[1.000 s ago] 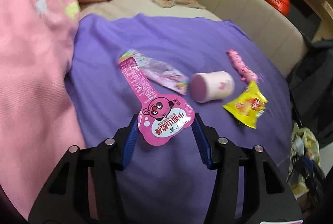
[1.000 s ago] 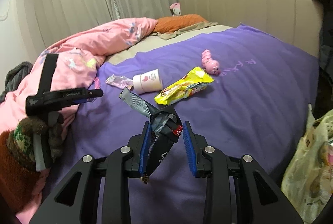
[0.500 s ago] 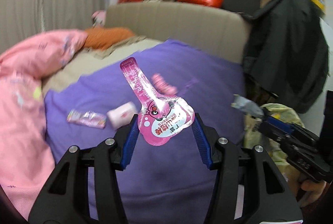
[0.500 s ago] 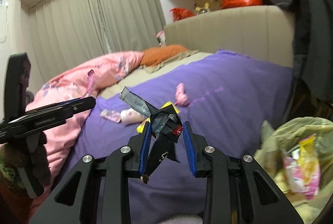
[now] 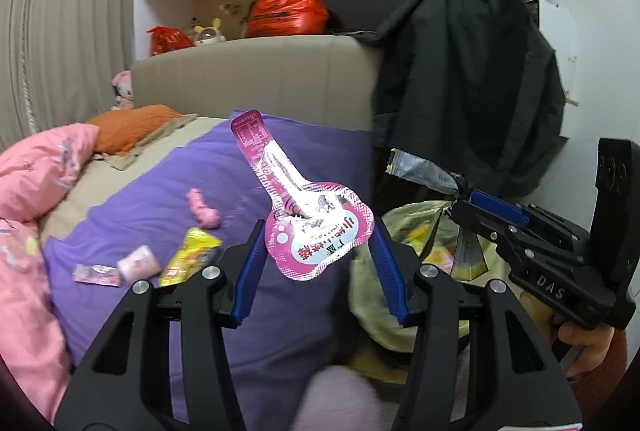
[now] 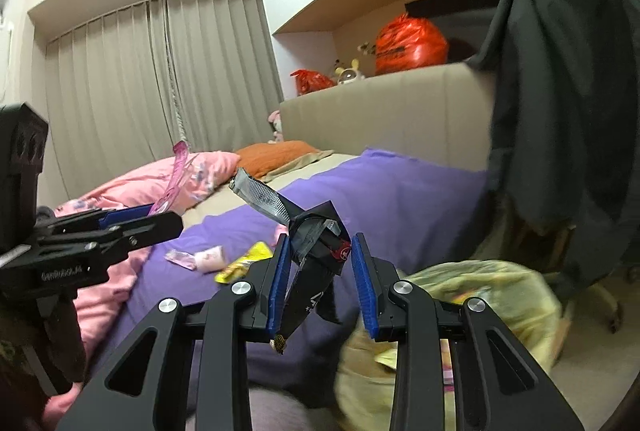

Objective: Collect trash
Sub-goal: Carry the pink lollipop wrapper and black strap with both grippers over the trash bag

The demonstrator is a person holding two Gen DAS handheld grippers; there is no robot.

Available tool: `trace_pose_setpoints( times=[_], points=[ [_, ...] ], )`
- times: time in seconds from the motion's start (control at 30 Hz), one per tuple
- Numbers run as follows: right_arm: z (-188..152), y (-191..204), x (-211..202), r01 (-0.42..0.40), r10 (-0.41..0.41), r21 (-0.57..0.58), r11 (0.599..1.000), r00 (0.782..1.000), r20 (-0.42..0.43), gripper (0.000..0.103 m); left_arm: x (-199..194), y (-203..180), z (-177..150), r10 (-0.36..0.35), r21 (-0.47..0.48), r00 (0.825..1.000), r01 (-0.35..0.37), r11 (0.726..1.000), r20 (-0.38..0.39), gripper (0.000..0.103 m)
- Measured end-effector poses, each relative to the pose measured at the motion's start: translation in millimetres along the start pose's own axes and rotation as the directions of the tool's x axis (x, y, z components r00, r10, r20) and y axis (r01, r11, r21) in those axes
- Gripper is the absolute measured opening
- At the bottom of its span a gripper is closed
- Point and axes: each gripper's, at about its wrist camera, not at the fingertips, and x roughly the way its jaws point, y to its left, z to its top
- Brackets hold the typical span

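Note:
My left gripper (image 5: 316, 263) is shut on a pink guitar-shaped wrapper (image 5: 308, 227), held in the air over the bed's edge. My right gripper (image 6: 320, 271) is shut on a black and silver wrapper (image 6: 312, 251), and shows at the right of the left wrist view (image 5: 480, 207). A yellowish trash bag (image 6: 500, 291) with wrappers inside sits on the floor below and right of both grippers; it also shows in the left wrist view (image 5: 416, 223). On the purple blanket (image 5: 160, 191) lie a yellow packet (image 5: 192, 255), a pink cup (image 5: 136, 263), a pink foil wrapper (image 5: 96, 275) and a pink toy (image 5: 204, 209).
A pink duvet (image 5: 32, 191) covers the bed's left side. A beige headboard (image 5: 260, 79) stands behind, with red bags (image 5: 288, 7) on the ledge. A black coat (image 5: 468, 79) hangs at the right, above the bag.
Both grippers have swung right, away from the bed, with their wrappers held. The trash bag has come into view below them.

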Motion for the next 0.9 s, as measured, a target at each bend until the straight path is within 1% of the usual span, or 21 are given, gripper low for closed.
trace_pose_setpoints(
  times=[0.13,0.2,0.27,0.37,0.5,0.6,0.73,0.9],
  points=[
    [-5.3,-22.9,-21.3,0.033,-0.033,-0.028,0.999,0.999,-0.005,0.03,12.2,-31.6,-1.2,-0.077,-0.019,0.997,0.077,0.997,-0.009,0.049],
    [-6.8,-35.4,-28.1,0.039,-0.039,-0.03,0.999,0.999,-0.01,0.03,23.3,-43.0,-1.6,-0.126,-0.038,0.992,0.125,0.991,-0.027,0.049],
    [-8.0,-49.0,-36.0,0.058,-0.058,-0.039,0.998,0.998,-0.012,0.03,34.8,-52.3,-1.4,-0.157,-0.053,0.987,0.155,0.987,-0.045,0.049],
    [-6.5,-71.8,-45.5,0.071,-0.071,-0.035,0.997,0.997,-0.011,0.03,50.6,-68.9,-0.4,-0.16,-0.034,0.985,0.159,0.987,-0.062,0.049],
    [1.7,-103.5,-52.1,0.075,-0.074,0.003,0.997,0.997,-0.025,0.03,67.4,-95.6,-1.2,-0.158,0.015,0.985,0.159,0.987,-0.075,0.049],
    [9.6,-116.8,-52.4,0.089,-0.09,-0.013,0.996,0.995,-0.044,0.03,80.1,-110.2,-5.7,-0.17,0.051,0.981,0.175,0.983,-0.091,0.049],
    [14.4,-123.0,-41.9,0.092,-0.095,-0.052,0.994,0.994,-0.062,0.03,106.4,-115.7,-8.9,-0.196,0.047,0.972,0.204,0.978,-0.128,0.049],
    [9.8,-134.8,-16.4,0.078,-0.081,-0.027,0.997,0.99,-0.114,0.03,134.1,-112.8,-14.5,-0.249,0.027,0.953,0.257,0.966,-0.171,0.049]
  ],
)
